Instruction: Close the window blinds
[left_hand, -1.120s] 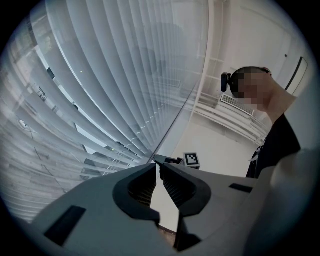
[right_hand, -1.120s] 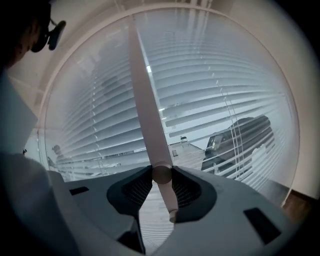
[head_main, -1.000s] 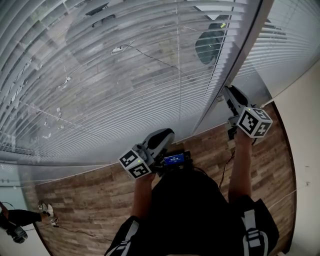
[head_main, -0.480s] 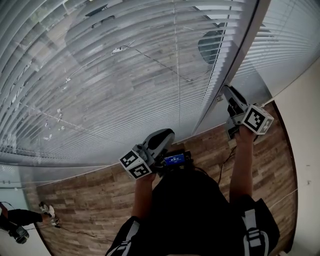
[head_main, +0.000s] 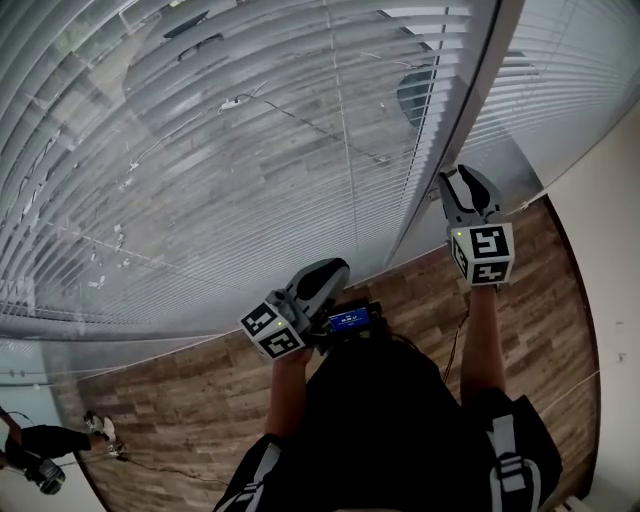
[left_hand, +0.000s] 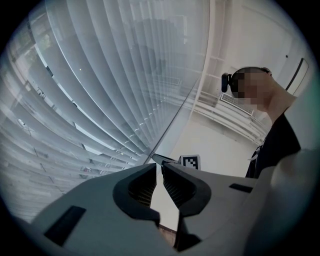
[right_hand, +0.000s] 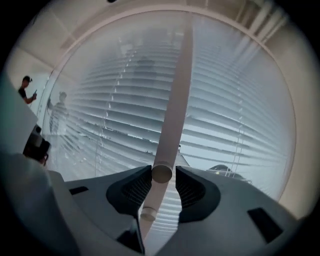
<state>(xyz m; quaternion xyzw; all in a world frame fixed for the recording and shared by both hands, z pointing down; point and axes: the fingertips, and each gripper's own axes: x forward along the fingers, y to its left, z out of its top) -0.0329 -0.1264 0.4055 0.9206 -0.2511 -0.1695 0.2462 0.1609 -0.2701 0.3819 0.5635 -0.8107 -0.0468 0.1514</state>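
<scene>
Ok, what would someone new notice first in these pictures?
The pale slatted blinds fill nearly the whole head view. Toward the right, the right tongs grip the pale tilt wand near its bottom end. The left tongs sit empty, lower, by the person's waist.

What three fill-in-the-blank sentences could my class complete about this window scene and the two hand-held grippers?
1. The right gripper is closed on the tilt wand of the window ____.
2. The left gripper has its jaws together and holds ____.
3. The floor below the person has a ____ plank pattern.

Missing words: blinds; nothing; wood.
</scene>
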